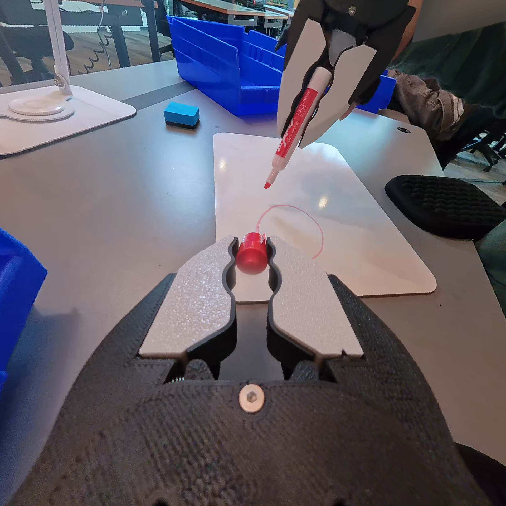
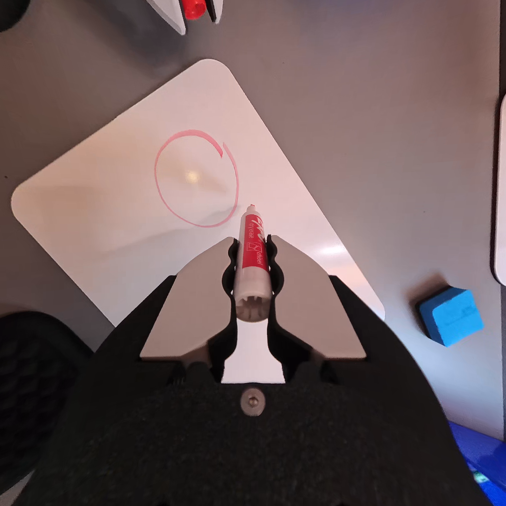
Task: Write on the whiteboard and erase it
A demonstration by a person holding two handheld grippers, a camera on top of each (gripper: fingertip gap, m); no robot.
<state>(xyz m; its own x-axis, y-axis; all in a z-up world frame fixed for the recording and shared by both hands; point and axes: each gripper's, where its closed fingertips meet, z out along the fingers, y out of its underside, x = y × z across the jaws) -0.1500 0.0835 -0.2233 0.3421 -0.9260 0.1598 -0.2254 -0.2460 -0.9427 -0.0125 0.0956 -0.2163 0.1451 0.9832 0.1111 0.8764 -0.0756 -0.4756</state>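
One red circle [image 2: 195,178] is drawn on the whiteboard [image 2: 82,208], which lies flat on the tabletop [image 1: 109,205]. The right gripper [image 2: 252,239] clamps the marker [image 2: 253,254], its tip raised off the board; the left gripper [image 1: 250,241] pinches the cap [image 1: 251,256]. Likely next: recap by lining tip and cap up straight, then fetch the blue eraser [image 2: 449,319].

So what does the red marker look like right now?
The marker has a white plastic barrel with a red label band and a red chisel tip, cap off. The right gripper clamps its barrel. It tilts tip-down, the tip just above the whiteboard, beside the drawn red circle. Its ribbed, hollow back end faces the camera.
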